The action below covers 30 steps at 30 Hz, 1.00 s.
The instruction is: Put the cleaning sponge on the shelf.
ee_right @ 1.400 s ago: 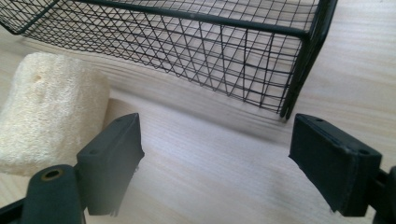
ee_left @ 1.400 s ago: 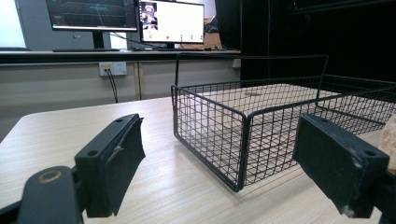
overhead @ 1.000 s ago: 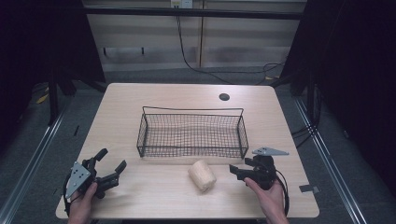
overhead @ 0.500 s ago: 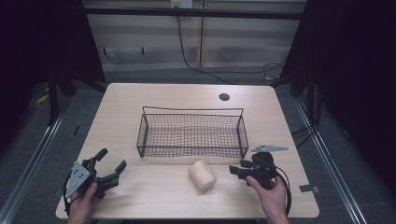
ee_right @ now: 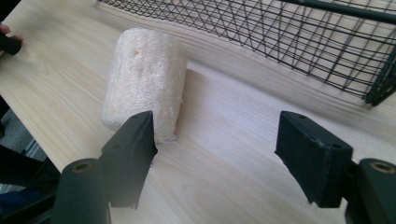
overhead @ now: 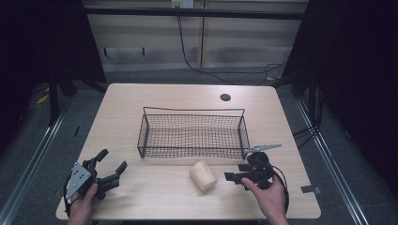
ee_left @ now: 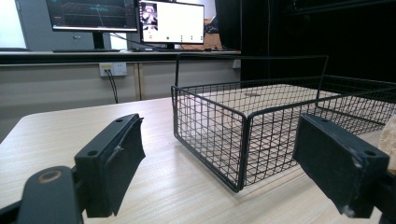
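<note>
A pale loofah roll lies on the wooden table, just in front of a black wire basket that holds nothing. My right gripper is open and points left at the roll, a short way to its right. In the right gripper view the loofah lies ahead and left of the open gripper, its near end by the left jaw, with the basket behind. At the table's front left corner my left gripper is open. It faces the basket's near corner.
A dark round hole sits near the table's far edge. A grey tape strip marks the front right corner. Monitors stand on a desk beyond the table. Bare wood lies between the two grippers.
My right gripper has slid left, closer to the loofah. The left gripper, loofah and basket have stayed put.
</note>
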Each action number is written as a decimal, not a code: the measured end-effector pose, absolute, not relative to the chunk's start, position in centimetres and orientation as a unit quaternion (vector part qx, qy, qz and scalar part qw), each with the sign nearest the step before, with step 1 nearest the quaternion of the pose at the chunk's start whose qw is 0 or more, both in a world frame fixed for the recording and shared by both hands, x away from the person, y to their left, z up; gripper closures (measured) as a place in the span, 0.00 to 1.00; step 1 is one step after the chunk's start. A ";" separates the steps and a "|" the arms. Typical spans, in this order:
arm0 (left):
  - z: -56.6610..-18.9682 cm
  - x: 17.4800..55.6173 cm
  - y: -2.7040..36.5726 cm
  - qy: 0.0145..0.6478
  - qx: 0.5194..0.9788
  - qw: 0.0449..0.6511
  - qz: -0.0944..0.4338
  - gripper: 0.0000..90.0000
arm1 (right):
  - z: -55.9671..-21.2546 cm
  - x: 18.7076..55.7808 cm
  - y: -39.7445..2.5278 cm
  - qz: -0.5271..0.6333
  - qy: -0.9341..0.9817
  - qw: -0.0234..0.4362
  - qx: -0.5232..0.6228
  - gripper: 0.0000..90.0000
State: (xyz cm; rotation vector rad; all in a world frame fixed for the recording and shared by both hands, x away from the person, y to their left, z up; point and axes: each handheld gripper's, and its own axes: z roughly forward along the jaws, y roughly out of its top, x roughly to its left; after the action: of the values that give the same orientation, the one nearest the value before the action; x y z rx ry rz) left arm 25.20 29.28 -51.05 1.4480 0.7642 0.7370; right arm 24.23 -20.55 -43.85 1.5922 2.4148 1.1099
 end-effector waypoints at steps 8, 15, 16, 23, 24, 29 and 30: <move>-51.1 25.2 29.3 0.333 0.630 0.623 0.321 0.17 | -43.2 24.4 -19.7 0.358 0.784 0.014 0.506 0.29; -51.1 25.2 29.3 0.333 0.630 0.624 0.321 0.17 | -42.6 24.7 -18.8 0.345 0.796 0.005 0.498 0.32; -51.1 25.2 29.3 0.333 0.630 0.624 0.321 0.17 | -42.5 24.8 -18.7 0.344 0.798 0.004 0.495 0.32; -51.1 25.2 29.3 0.333 0.630 0.623 0.321 0.17 | -42.0 25.3 -18.3 0.328 0.801 -0.013 0.500 0.27; -51.1 25.2 29.3 0.333 0.630 0.623 0.321 0.17 | -42.0 25.5 -18.0 0.320 0.806 -0.020 0.498 0.25; -51.1 25.2 29.3 0.333 0.631 0.623 0.321 0.17 | -42.0 25.8 -17.4 0.314 0.811 -0.031 0.492 0.23; -51.1 25.2 29.3 0.333 0.630 0.623 0.321 0.17 | -42.0 26.0 -17.1 0.313 0.813 -0.043 0.490 0.20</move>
State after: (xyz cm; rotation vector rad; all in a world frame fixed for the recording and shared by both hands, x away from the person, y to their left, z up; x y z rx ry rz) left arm 25.20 29.28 -51.05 1.4477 0.7640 0.7373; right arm 26.02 -17.15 -42.02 1.5810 2.6251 1.0109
